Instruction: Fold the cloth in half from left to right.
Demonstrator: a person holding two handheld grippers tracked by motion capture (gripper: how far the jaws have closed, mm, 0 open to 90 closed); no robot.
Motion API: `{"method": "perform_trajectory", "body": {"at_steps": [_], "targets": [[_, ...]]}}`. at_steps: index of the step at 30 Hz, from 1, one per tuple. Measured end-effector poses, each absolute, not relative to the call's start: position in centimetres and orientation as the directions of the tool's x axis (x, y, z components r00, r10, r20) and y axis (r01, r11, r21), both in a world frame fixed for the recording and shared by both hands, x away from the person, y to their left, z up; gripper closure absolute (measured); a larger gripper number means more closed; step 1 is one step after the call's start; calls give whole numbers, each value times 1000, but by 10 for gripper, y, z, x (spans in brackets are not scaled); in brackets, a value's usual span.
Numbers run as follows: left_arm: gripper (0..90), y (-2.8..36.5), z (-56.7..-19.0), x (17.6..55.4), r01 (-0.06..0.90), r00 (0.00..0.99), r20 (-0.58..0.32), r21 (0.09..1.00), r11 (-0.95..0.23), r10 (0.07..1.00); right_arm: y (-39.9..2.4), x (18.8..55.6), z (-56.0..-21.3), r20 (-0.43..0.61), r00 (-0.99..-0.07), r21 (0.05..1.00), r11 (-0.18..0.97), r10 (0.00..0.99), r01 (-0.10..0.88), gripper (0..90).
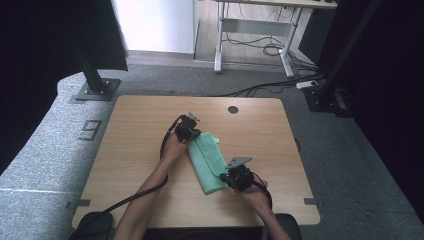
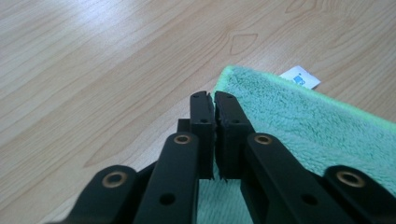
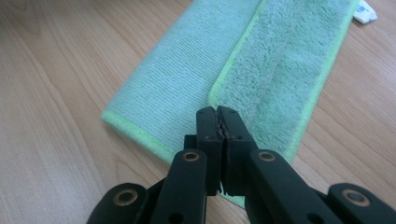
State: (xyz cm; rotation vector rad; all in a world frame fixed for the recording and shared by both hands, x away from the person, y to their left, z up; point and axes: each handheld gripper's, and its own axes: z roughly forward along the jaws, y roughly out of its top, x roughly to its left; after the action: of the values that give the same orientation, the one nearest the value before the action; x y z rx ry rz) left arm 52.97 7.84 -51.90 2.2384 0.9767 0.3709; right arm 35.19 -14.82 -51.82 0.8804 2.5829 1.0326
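I'm mid-fold on the green towel (image 1: pixel 207 162): my left gripper (image 2: pixel 214 100) and right gripper (image 3: pixel 217 114) both closed, empty, above it; next, regrip an edge.

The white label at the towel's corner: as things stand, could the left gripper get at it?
Probably yes: the left gripper, jaws shut, sits beside the green towel, with the white label just beyond over bare table.

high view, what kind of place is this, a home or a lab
Most likely a lab or recording workspace: a bare wooden table on grey carpet, black frame posts bolted beside it, and loose cables under a desk behind.
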Motion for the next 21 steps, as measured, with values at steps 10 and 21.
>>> {"method": "perform_trajectory", "body": {"at_steps": [10, 21], "targets": [[357, 68, -504, 525, 494, 657, 24, 741, -455, 753, -163, 354, -517, -29, -761, 692, 563, 648, 453, 793], [209, 78, -494, 507, 462, 680, 61, 738, -492, 731, -189, 356, -509, -39, -704, 719, 509, 709, 473, 683]]}}
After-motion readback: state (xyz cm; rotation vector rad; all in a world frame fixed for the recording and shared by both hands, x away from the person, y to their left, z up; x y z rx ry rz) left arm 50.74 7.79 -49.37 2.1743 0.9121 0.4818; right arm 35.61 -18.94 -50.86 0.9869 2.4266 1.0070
